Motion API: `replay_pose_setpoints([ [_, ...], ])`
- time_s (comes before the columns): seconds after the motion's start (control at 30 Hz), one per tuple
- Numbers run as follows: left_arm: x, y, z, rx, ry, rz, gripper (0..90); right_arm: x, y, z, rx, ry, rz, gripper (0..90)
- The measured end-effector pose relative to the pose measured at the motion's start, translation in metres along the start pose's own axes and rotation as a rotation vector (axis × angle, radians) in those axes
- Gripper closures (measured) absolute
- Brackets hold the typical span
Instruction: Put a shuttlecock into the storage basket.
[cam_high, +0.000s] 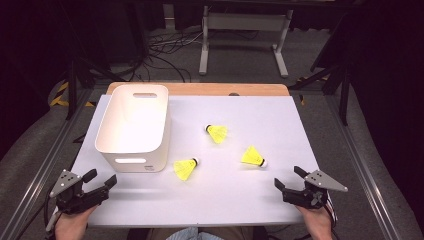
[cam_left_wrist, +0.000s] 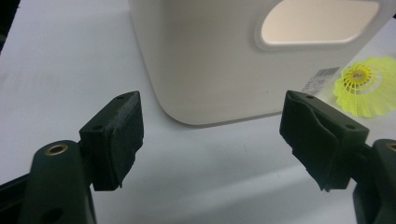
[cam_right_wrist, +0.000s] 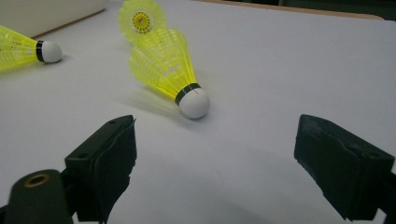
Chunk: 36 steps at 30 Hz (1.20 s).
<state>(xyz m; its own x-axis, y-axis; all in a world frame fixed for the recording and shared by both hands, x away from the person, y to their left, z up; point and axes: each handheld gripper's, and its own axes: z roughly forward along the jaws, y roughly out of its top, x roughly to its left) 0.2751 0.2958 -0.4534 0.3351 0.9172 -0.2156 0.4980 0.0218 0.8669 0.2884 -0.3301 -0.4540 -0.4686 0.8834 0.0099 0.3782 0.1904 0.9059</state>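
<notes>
Three yellow shuttlecocks lie on the white table (cam_high: 235, 200). One (cam_high: 186, 168) rests by the front right corner of a white bin (cam_high: 132, 127), one (cam_high: 217, 133) lies mid-table, and one (cam_high: 252, 157) is at the right. My left gripper (cam_high: 101, 178) hovers open at the near left, just in front of the bin (cam_left_wrist: 215, 60), with the shuttlecock (cam_left_wrist: 366, 86) beyond its right jaw. My right gripper (cam_high: 289, 178) is open at the near right. Its jaws (cam_right_wrist: 215, 154) face the nearest shuttlecock (cam_right_wrist: 168, 65), whose white cork points toward me; two others (cam_right_wrist: 23, 51) (cam_right_wrist: 140, 16) lie farther off.
The bin is open-topped, has cut-out handles and looks empty. A wooden strip (cam_high: 200, 89) runs along the table's far edge. Metal rails flank the table on both sides. Cables and a desk frame (cam_high: 245, 30) sit on the floor beyond.
</notes>
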Motion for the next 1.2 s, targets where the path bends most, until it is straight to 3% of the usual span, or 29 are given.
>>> replay_pose_setpoints([
  [0.43,0.008,0.001,-0.001,0.0,0.059,-0.043,22.5,0.0,0.0,-0.001,-0.002,0.002,0.006,13.3],
  [0.8,0.02,0.009,-0.002,0.003,0.126,-0.052,21.4,0.0,-0.001,-0.001,0.0,0.01,0.007,13.3],
  [1.2,0.029,0.019,0.001,-0.002,0.151,-0.068,21.2,0.0,-0.001,-0.001,0.001,0.01,0.005,13.4],
])
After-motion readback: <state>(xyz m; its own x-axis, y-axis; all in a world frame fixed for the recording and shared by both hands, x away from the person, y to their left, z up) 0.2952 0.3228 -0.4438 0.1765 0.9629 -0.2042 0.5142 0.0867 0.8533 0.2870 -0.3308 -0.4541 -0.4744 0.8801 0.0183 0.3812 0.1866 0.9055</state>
